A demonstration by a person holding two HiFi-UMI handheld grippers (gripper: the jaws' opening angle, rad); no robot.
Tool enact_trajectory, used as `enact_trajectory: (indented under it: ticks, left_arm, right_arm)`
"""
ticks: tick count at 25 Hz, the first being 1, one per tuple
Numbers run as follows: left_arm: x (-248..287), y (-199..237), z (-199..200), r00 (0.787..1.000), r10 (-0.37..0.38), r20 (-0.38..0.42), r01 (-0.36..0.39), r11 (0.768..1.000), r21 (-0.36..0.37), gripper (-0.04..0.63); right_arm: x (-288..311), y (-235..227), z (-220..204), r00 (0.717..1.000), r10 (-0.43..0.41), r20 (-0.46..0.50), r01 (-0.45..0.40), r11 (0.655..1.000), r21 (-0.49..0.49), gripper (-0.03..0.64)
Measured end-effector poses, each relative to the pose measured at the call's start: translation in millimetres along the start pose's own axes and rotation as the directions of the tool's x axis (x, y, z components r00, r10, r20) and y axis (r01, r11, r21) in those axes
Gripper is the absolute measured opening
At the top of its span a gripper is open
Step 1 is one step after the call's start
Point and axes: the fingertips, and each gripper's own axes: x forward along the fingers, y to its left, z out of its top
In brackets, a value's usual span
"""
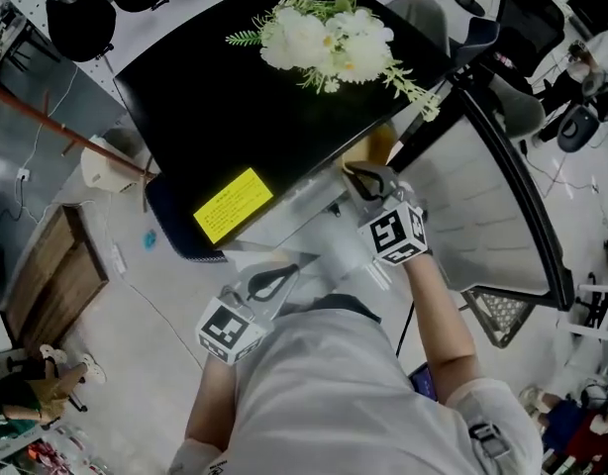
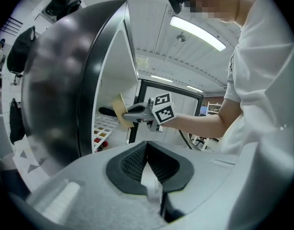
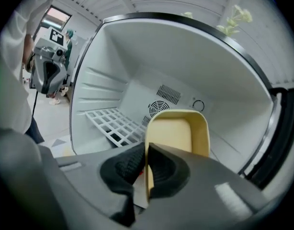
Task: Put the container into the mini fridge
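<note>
The black mini fridge (image 1: 235, 117) stands with its door (image 1: 502, 216) swung open to the right. My right gripper (image 1: 368, 178) is shut on the rim of a pale yellow container (image 1: 375, 149) at the fridge's opening. In the right gripper view the jaws (image 3: 147, 150) pinch the container's (image 3: 178, 131) near wall, and it faces the white interior with its wire shelf (image 3: 111, 123) and fan vent (image 3: 159, 108). My left gripper (image 1: 274, 280) hangs lower, close to my body, shut with nothing in it (image 2: 147, 150). From there I see the right gripper (image 2: 132, 113) and the container (image 2: 120, 110).
A bunch of white artificial flowers (image 1: 329, 43) lies on the fridge top, near a yellow label (image 1: 233, 204). A wooden board (image 1: 47, 265) lies on the floor at left. Office chairs (image 1: 81, 18) and cables stand around. The open door bounds the right side.
</note>
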Motion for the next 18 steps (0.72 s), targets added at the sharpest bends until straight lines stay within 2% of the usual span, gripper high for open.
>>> enact_trajectory:
  ticks: [4,9,14,18]
  left_arm:
    - [2.1,-4.9,-1.5,0.999,0.04,0.01,-0.04,0.999,-0.014,0.009]
    - [0.7,-6.4,-4.1,0.996,0.091,0.019,-0.09,0.995,-0.03,0.009]
    - [-3.6,-5.9,-6.4,0.991,0.129,0.025,-0.128,0.991,-0.045,0.009]
    - [-5.8,-5.7,-7.7,0.988,0.153,0.03,-0.151,0.987,-0.057,0.009]
  right_arm:
    - [12.8,9.6,-0.1,0.998,0.062,-0.022,-0.064,0.987,-0.147,0.015]
    - [28.8,20.7,-1.7,0.991,0.123,-0.052,-0.133,0.95,-0.282,0.015]
    - [40.7,35.1,-0.6,0.983,0.173,-0.056,-0.181,0.911,-0.371,0.017]
    - [47.2,39.7,2.5,0.979,0.194,-0.055,-0.2,0.896,-0.397,0.017]
